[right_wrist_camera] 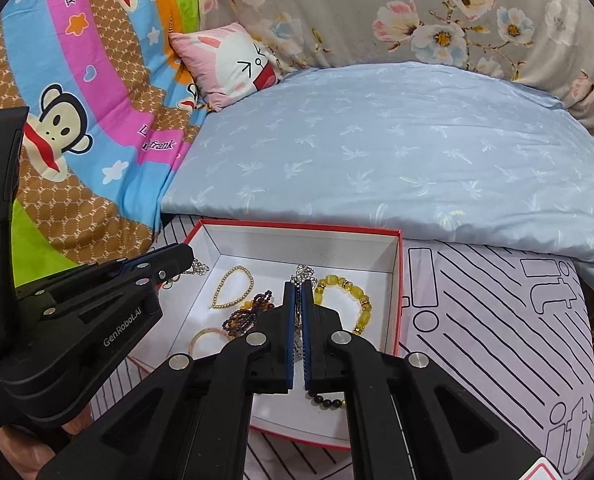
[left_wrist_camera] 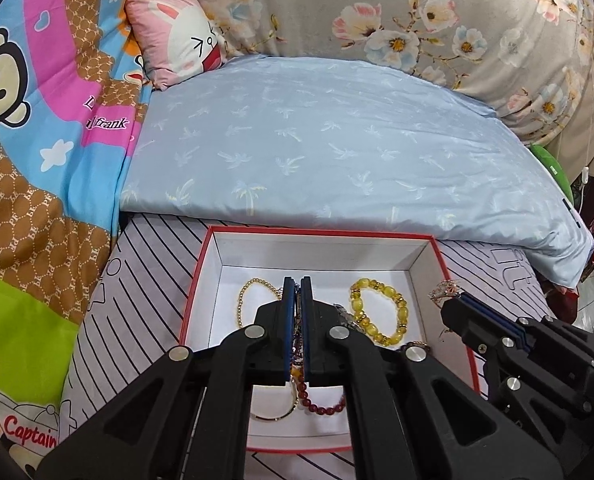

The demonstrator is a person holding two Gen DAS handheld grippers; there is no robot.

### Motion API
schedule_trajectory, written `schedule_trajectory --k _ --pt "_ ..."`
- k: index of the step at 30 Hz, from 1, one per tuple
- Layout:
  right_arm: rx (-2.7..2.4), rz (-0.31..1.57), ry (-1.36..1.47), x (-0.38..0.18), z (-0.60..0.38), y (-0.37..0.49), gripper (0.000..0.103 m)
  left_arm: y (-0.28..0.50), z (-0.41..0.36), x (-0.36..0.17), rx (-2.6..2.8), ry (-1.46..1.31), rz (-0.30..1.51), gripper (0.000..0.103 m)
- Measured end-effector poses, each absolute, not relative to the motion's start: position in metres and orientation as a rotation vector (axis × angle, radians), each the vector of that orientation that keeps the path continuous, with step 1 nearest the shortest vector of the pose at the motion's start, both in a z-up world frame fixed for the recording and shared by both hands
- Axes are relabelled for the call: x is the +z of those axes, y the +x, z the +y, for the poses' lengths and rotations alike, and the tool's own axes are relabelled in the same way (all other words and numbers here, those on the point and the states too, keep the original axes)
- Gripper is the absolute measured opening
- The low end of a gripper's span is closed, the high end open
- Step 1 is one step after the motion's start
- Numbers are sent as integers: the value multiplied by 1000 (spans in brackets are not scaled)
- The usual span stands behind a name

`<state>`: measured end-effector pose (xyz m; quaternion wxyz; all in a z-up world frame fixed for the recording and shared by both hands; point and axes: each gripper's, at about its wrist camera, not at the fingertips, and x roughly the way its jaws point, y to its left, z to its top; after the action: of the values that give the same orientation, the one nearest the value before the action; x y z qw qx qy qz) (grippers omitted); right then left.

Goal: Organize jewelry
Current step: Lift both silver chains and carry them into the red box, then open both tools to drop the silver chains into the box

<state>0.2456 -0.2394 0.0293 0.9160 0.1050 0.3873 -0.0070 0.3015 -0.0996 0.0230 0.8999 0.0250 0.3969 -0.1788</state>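
1. Left gripper (left_wrist_camera: 297, 280): jaws pressed together on a thin silver chain (right_wrist_camera: 201, 268), over the box.
2. Right gripper (right_wrist_camera: 298, 284): jaws clamped on a silver chain piece (right_wrist_camera: 304, 271).
3. Red-rimmed white cardboard box (left_wrist_camera: 321, 250), under both grippers, holds a yellow bead bracelet (left_wrist_camera: 381, 308), a thin gold bead bracelet (left_wrist_camera: 253, 300) and a dark red bead bracelet (left_wrist_camera: 321, 402).
4. White sheet with black stripes (right_wrist_camera: 493, 320), beneath the box.
5. Pale blue palm-print quilt (left_wrist_camera: 337, 152), beyond the grippers.
6. Pink rabbit cushion (left_wrist_camera: 177, 36), far left.
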Motion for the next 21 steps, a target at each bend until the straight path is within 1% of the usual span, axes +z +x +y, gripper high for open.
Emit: schedule_trajectory --k 11,21 --pt "-20 834 212 10 -239 264 4 318 -104 3 -351 64 855 3" --pt "-21 846 204 4 -237 270 4 321 -108 -1 -347 73 858 3"
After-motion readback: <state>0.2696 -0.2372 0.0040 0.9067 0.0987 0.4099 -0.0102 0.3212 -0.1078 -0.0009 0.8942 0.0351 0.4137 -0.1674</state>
